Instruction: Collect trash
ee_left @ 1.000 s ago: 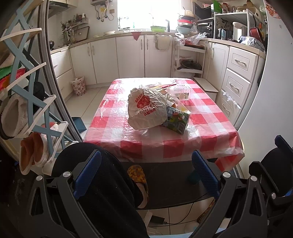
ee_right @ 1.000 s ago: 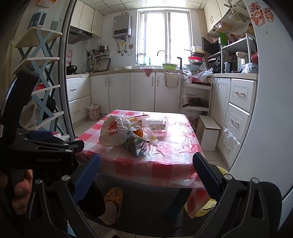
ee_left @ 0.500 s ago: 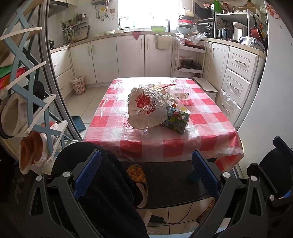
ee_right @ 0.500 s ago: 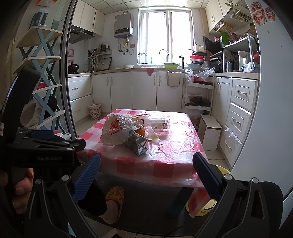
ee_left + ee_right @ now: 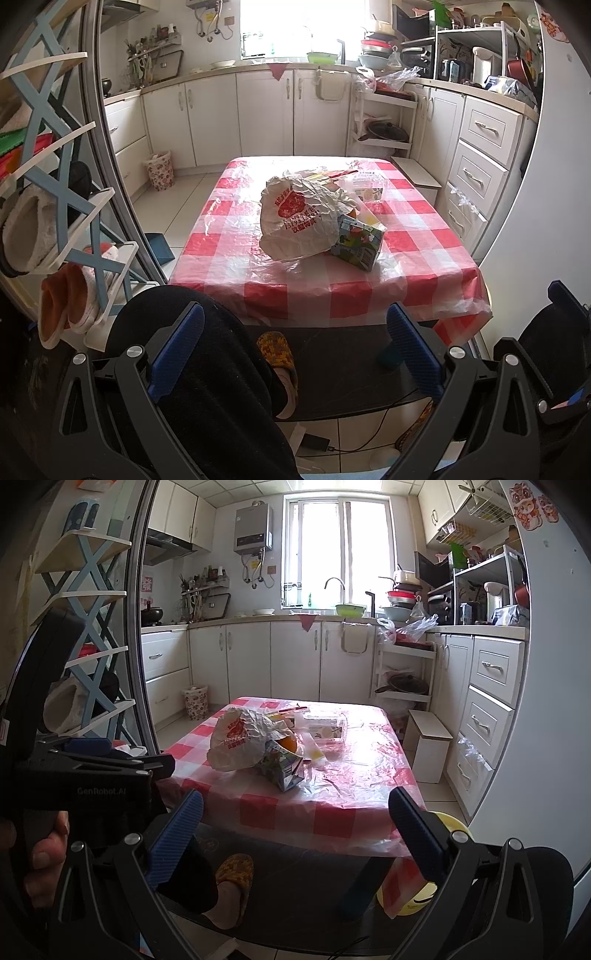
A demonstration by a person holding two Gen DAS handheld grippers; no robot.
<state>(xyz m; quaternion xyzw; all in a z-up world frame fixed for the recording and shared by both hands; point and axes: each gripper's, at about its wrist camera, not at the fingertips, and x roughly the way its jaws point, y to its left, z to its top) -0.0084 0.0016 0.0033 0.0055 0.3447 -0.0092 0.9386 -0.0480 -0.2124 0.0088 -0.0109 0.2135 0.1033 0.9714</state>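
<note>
A crumpled white plastic bag with red print (image 5: 301,219) lies in the middle of a table with a red-and-white checked cloth (image 5: 413,280). A colourful drink carton (image 5: 356,243) lies against its right side, and a clear plastic box (image 5: 365,186) sits behind it. In the right wrist view the bag (image 5: 242,740), the carton (image 5: 284,770), an orange (image 5: 288,743) and the clear box (image 5: 325,727) show on the table (image 5: 354,782). My left gripper (image 5: 295,350) is open and empty, short of the table's near edge. My right gripper (image 5: 295,830) is open and empty, also short of the table.
A blue-and-white shoe rack (image 5: 48,206) stands at the left by the door frame. A person's dark leg and slippered foot (image 5: 275,354) are under the near table edge. White cabinets (image 5: 480,166) line the right. A small patterned bin (image 5: 159,170) stands far left. A yellow ball (image 5: 448,823) lies by the table's right corner.
Both grippers have drifted slightly closer to the table. Both stay open, and nothing on the table has moved.
</note>
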